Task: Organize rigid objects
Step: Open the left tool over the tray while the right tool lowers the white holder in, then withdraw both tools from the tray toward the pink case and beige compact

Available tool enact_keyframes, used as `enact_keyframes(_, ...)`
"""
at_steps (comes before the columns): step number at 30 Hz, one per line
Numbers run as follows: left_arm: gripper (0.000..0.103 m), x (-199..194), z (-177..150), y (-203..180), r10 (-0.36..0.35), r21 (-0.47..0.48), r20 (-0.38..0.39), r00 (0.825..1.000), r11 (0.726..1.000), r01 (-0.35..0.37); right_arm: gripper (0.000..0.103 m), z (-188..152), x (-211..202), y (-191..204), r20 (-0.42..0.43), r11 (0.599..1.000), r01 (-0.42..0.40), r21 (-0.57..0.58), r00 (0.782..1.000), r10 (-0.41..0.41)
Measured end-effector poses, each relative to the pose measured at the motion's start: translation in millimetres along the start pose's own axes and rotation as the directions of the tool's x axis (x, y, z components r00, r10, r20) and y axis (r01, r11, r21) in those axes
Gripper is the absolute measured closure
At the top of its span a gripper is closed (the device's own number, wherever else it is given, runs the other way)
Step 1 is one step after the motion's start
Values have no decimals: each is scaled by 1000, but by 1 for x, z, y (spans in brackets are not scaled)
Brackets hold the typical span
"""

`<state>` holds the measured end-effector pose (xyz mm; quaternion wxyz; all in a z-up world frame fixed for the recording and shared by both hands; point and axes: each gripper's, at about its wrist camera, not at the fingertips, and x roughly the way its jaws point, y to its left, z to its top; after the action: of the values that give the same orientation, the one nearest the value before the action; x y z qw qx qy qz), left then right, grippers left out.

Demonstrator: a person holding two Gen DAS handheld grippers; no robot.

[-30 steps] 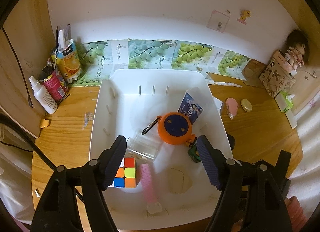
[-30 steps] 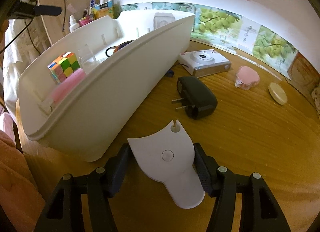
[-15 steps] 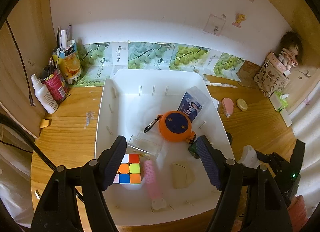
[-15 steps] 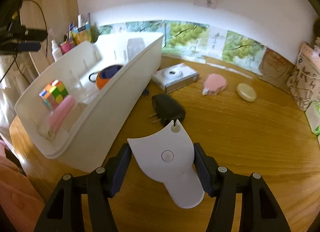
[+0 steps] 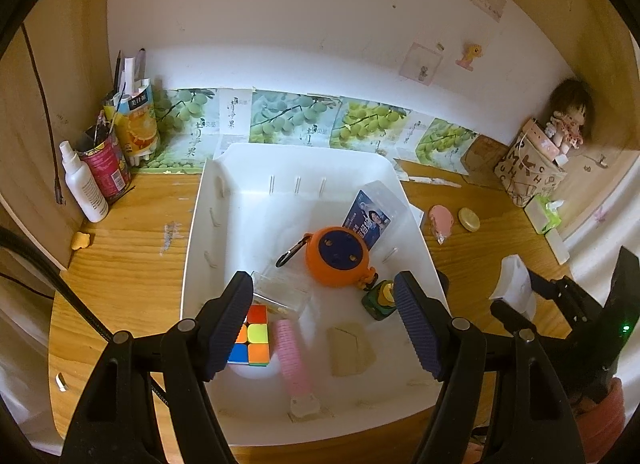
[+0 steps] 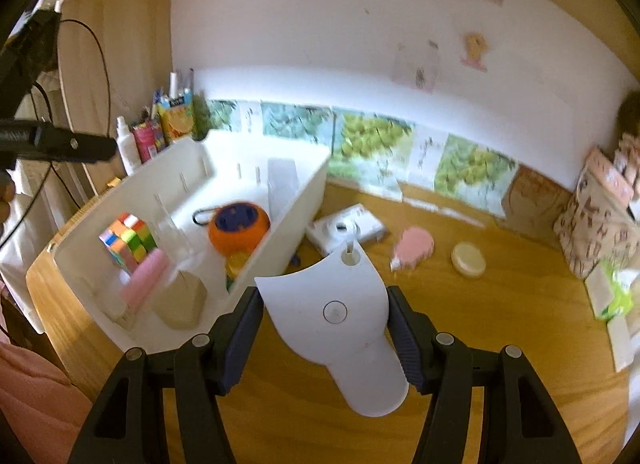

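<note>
Beyond the right wall of the white bin (image 6: 280, 220), only the right wrist view shows a white instant camera (image 6: 348, 229) on the wooden desk (image 6: 480, 324); the left wrist view hides it. Between the pads of the right gripper (image 6: 325, 329) a white plastic fan-shaped piece (image 6: 332, 308) is clamped, near the bin's right side. The left gripper (image 5: 325, 326) hovers over the bin with jaws apart and empty, above the Rubik's cube (image 5: 251, 334) and orange reel (image 5: 338, 256). Motion blur softens the far objects.
</note>
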<state>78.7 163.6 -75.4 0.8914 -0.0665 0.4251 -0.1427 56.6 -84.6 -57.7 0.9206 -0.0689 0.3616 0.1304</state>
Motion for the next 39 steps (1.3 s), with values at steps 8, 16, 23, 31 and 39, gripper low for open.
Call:
enact_keyframes(8,27,-7,-2,11,13,-40,25,1000,999,-12,41,26,-10,22,63,996,-53,-73,996,57)
enact_keyframes(16,27,-16,-4,27,26,-85,62,998,996,-21,41,45,-7,47,85,981,-149,-124,983,160)
enact_keyframes(23,27,-24,-5,36,43,-108,96,994,994,-33,46,54,-5,74,95,956,-245,-160,960,262)
enact_keyframes(31,27,-30,-6,33,60,-90,118,991,995,-50,46,54,2,92,79,938,-289,-189,948,308)
enact_keyframes(39,27,-32,-4,20,61,-74,133,989,996,-52,46,51,3,83,77,940,-302,-158,946,316)
